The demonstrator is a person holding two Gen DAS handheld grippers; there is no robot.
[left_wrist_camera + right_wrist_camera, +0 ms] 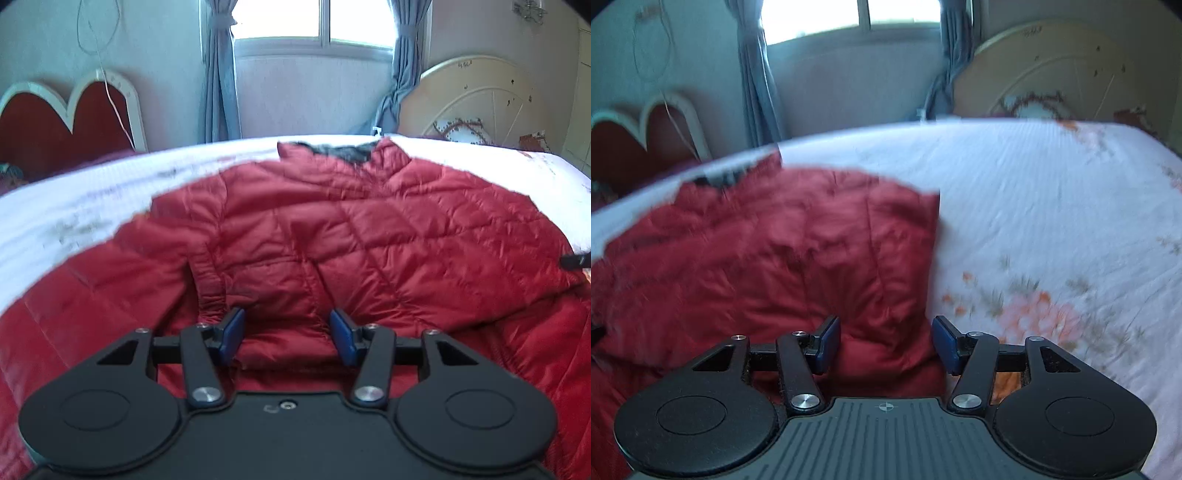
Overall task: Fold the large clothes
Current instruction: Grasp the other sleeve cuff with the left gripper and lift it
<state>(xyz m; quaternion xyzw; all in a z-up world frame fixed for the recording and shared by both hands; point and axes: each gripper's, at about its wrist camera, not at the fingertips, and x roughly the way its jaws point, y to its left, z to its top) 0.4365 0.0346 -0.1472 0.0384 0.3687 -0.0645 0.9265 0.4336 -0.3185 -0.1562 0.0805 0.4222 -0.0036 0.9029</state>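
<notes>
A red quilted jacket (332, 229) lies spread on a white bed sheet (74, 206), its dark-lined collar (343, 151) pointing to the far edge. One sleeve with a gathered cuff (210, 295) lies folded across the body. My left gripper (288, 334) hovers open over the jacket's near part; red fabric shows between its blue pads (233, 332) but they do not press it. My right gripper (886, 343) is open over the right edge of the jacket (775, 258), and the pads (945, 341) hold nothing.
Flowered sheet (1052, 240) stretches bare to the right of the jacket. Past the bed stand a cream round headboard (476, 99), a red heart-shaped board (66, 118) and a window with grey curtains (221, 74). A dark tip (576, 260) pokes in at the jacket's right edge.
</notes>
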